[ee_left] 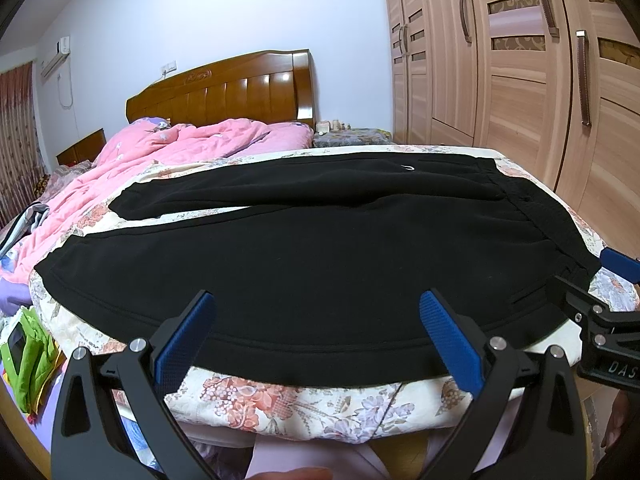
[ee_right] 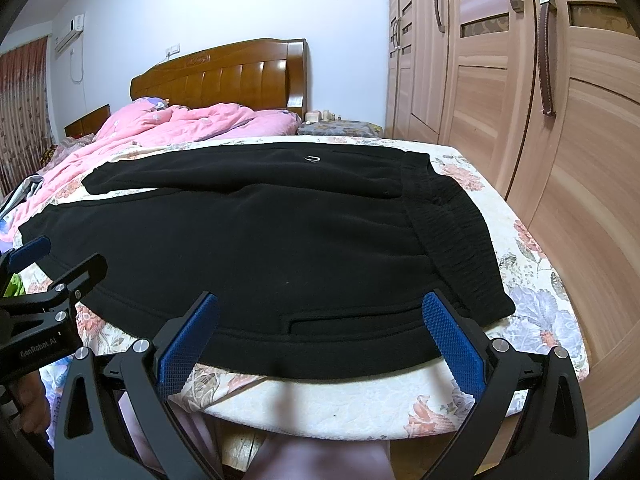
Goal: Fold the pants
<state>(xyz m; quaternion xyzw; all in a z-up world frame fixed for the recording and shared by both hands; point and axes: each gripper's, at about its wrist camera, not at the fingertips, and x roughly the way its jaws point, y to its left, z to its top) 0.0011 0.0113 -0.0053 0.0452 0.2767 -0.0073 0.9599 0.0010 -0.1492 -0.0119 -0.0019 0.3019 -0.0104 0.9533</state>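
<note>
Black pants [ee_left: 320,248] lie flat across the foot of the bed, waistband [ee_right: 452,232] to the right, the two legs running left and spread apart. My left gripper [ee_left: 318,312] is open and empty, its blue pads [ee_left: 182,340] just above the near edge of the near leg. My right gripper [ee_right: 320,316] is open and empty over the near edge by the waistband and a pocket slit [ee_right: 352,322]. Each gripper shows at the edge of the other's view: the right one [ee_left: 600,300], the left one [ee_right: 52,272].
The pants rest on a floral sheet [ee_right: 532,304]. A pink quilt [ee_left: 168,148] is bunched toward the wooden headboard [ee_left: 224,88]. Wardrobe doors [ee_right: 560,120] stand close on the right. A green item [ee_left: 28,356] and loose clothes lie at the left.
</note>
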